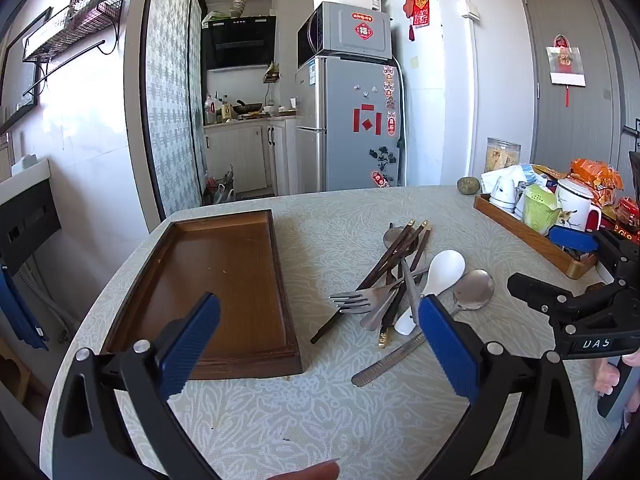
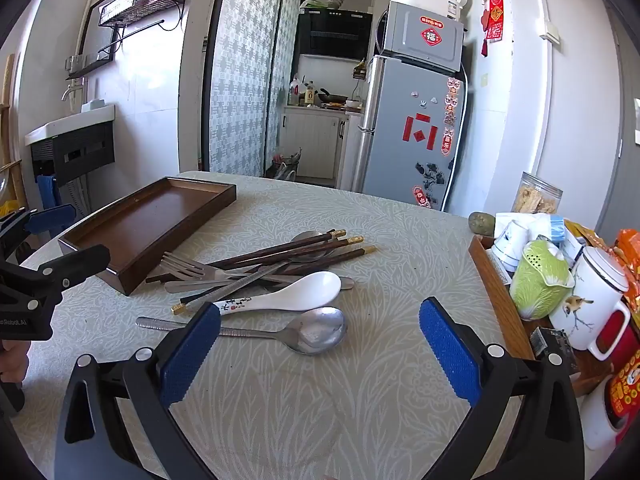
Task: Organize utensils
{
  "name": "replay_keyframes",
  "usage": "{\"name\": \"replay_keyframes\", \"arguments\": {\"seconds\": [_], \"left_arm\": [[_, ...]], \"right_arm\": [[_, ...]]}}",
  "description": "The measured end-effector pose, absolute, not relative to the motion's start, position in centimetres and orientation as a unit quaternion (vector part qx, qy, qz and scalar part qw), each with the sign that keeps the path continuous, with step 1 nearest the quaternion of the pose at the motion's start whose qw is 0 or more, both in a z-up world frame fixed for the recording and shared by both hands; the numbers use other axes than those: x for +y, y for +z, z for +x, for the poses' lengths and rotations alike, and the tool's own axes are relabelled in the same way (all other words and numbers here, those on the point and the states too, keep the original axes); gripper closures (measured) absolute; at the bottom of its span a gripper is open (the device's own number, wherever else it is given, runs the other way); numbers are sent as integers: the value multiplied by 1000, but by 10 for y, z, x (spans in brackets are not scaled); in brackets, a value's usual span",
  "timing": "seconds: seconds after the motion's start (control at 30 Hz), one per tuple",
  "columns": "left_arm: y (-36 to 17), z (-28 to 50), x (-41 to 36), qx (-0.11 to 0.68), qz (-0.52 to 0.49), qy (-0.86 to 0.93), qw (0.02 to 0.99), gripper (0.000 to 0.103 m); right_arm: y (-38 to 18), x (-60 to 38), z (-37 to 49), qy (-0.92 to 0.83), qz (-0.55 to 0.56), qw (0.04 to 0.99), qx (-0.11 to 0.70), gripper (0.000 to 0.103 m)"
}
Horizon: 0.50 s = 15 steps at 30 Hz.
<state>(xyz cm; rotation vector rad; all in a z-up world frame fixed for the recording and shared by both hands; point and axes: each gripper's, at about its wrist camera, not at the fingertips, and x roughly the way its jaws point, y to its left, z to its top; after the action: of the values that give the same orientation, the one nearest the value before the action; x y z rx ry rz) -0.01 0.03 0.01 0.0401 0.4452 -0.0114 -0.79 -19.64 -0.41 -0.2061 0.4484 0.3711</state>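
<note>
An empty brown wooden tray (image 1: 216, 280) (image 2: 152, 216) lies on the left of the table. Right of it is a loose pile of utensils: dark chopsticks (image 1: 400, 252) (image 2: 304, 246), a steel fork (image 1: 356, 300) (image 2: 188, 266), a white ceramic spoon (image 1: 440, 272) (image 2: 304, 292) and a steel spoon (image 1: 472, 290) (image 2: 316, 332). My left gripper (image 1: 318, 308) (image 2: 80, 236) hovers open over the tray's near right corner, holding nothing. My right gripper (image 2: 320, 314) (image 1: 540, 264) is open and empty just in front of the steel spoon.
A second wooden tray (image 2: 500, 300) at the right edge holds a green cabbage-shaped cup (image 2: 540, 280), a white mug (image 2: 592, 304) and small cups. Snack packets (image 1: 596, 176) and a jar (image 2: 536, 196) stand behind it. A fingertip (image 1: 312, 472) shows at the bottom.
</note>
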Motion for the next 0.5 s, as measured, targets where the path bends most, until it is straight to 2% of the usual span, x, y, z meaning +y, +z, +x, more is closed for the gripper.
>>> {"name": "replay_keyframes", "arguments": {"seconds": [0.5], "left_arm": [[0, 0, 0, 222, 21, -6, 975, 3]], "right_arm": [[-4, -197, -8, 183, -101, 953, 221, 3]]}}
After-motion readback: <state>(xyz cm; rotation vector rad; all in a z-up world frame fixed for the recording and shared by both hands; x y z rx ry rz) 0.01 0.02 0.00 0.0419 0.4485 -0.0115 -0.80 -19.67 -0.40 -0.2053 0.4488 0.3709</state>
